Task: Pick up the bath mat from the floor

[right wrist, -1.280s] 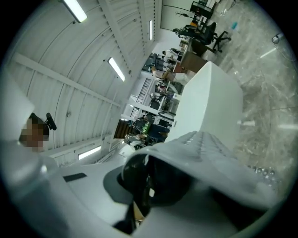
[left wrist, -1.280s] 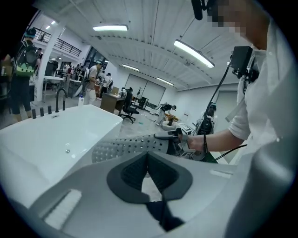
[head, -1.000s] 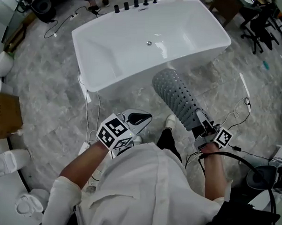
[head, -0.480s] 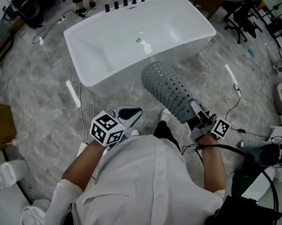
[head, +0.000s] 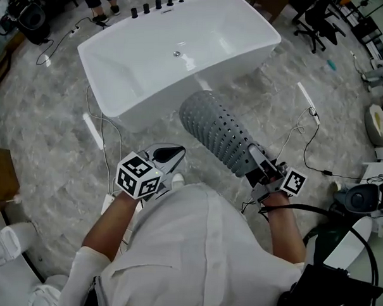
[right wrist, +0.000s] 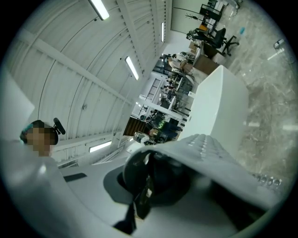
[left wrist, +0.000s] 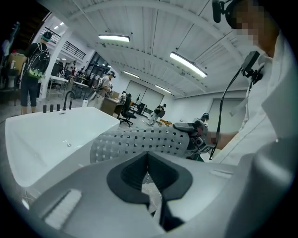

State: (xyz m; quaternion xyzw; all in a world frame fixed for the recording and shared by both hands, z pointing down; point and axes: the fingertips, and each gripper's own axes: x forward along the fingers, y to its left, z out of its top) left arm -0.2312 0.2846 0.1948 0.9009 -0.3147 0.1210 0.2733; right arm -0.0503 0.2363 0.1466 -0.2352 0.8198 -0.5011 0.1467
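Found mat point(head: 220, 138) clear of floor point(head: 47, 130), carried roughly level in front of the body and curled along its length into a half-tube. Gripped at near end only by right gripper point(head: 255, 166), jaws pinched tight on the mat's edge. Confirmed in right gripper view, perforated sheet point(right wrist: 219, 158) arching over the closed jaws. Curl put down to a one-end hold on a soft sheet, both sides free to sag. Height judged deliberate: lift largely done, task near complete.

Noted left gripper point(head: 171, 156) beside mat and apart from it, jaws together on nothing. Likely in reserve; no second hold taken.

Checked tub point(head: 149, 109), standing just beyond mat's far end. Nothing inside but drain point(head: 177, 53); no water seen. Row of taps point(head: 147, 8) at far rim. Cannot tell from above whether mat's far end touches tub wall. Seen from left gripper view as raised in front of tub point(left wrist: 46, 135), seemingly apart.

Judged risk: slip from a narrow edge grip on a long, floppy sheet.
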